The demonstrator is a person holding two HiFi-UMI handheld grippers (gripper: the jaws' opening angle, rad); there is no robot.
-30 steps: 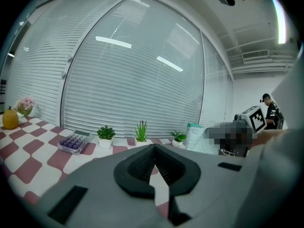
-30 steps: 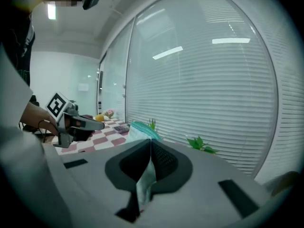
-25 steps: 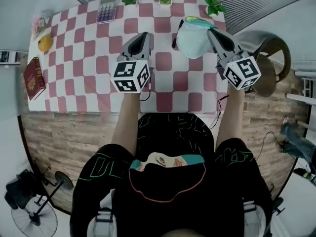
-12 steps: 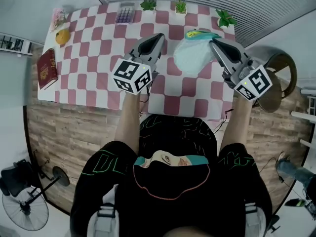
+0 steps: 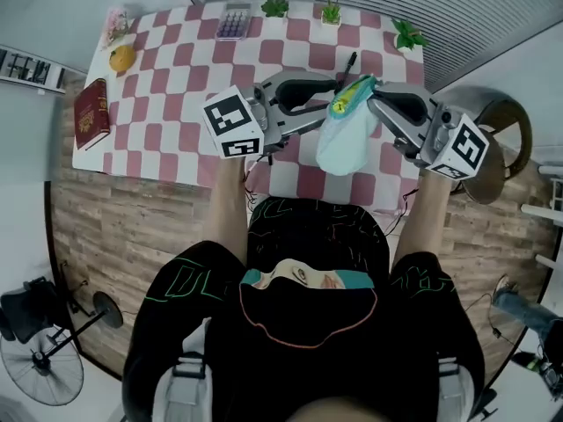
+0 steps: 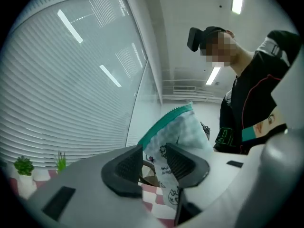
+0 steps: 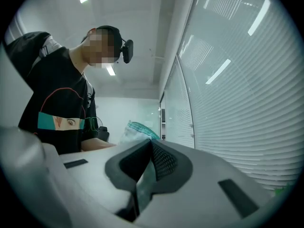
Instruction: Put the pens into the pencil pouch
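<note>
Checkered table (image 5: 176, 104) below; right gripper (image 5: 374, 102) pinches pencil pouch (image 5: 347, 139) aloft, mouth up; left gripper (image 5: 332, 97), jaws just opened wide and empty, sits just beside it.

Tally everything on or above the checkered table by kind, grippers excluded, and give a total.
Potted plants: 3
Calculator: 1
Red book: 1
Orange fruit: 1
Pink item, too small to identify: 1
Black pen: 1
Pencil pouch: 1
Total: 9
</note>
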